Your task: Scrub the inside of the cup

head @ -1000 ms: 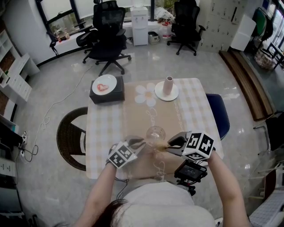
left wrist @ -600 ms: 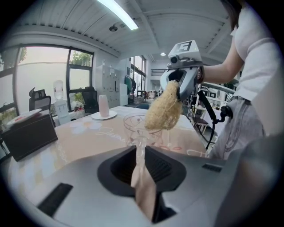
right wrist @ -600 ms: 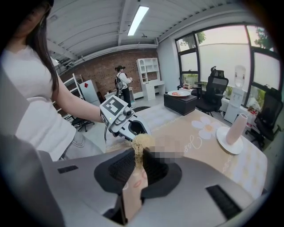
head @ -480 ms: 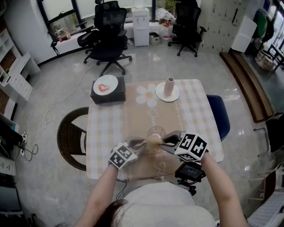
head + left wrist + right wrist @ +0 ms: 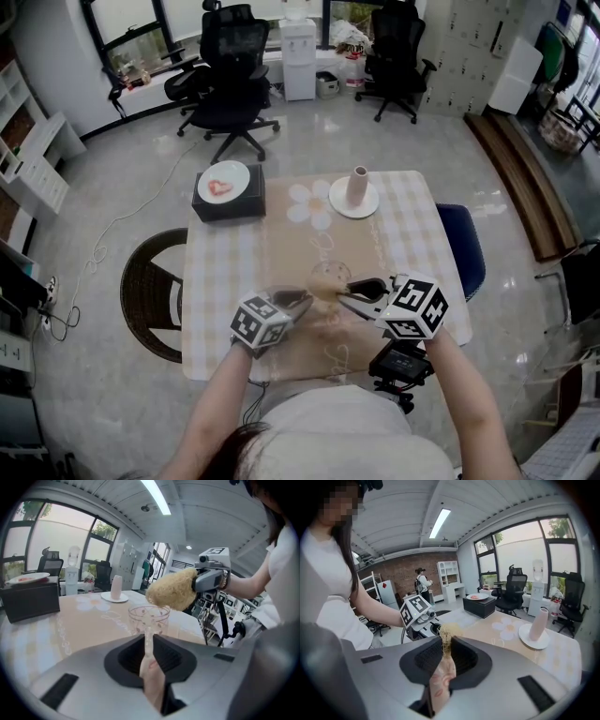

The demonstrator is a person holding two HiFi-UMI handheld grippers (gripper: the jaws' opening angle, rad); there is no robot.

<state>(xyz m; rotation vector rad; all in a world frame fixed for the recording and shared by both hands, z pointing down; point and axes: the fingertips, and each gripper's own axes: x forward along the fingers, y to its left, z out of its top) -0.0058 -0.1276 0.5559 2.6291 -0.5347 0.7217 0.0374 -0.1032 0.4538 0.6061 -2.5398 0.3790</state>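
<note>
The jaws of the left gripper (image 5: 149, 648) stand narrowly apart, pinched on the thin stem of the cup (image 5: 149, 617). Its bowl stands upright just beyond them, over the near part of the desk (image 5: 225, 262). The jaws of the right gripper (image 5: 446, 656) are almost together, clamped on the near end of a tan, fibrous scrubber (image 5: 172, 590). Seen from the left gripper view, the scrubber hangs at the cup's rim on the right-hand side, not yet down in the bowl; whether it touches the rim I cannot tell. The cup is clear, thin-walled stemware, so it is probably light, stiff, slippery and easy to break, weakest at the stem. A grip on the stem leaves the mouth free for scrubbing. But any sideways push inside the bowl levers on that narrow neck and could twist the cup in the jaws or snap it. A firm, steady hold close under the bowl looks safest, with the pressure going straight down. The scrubber looks soft and springy; it should squash to fit the bowl, so gentle turning should do rather than force.
</note>
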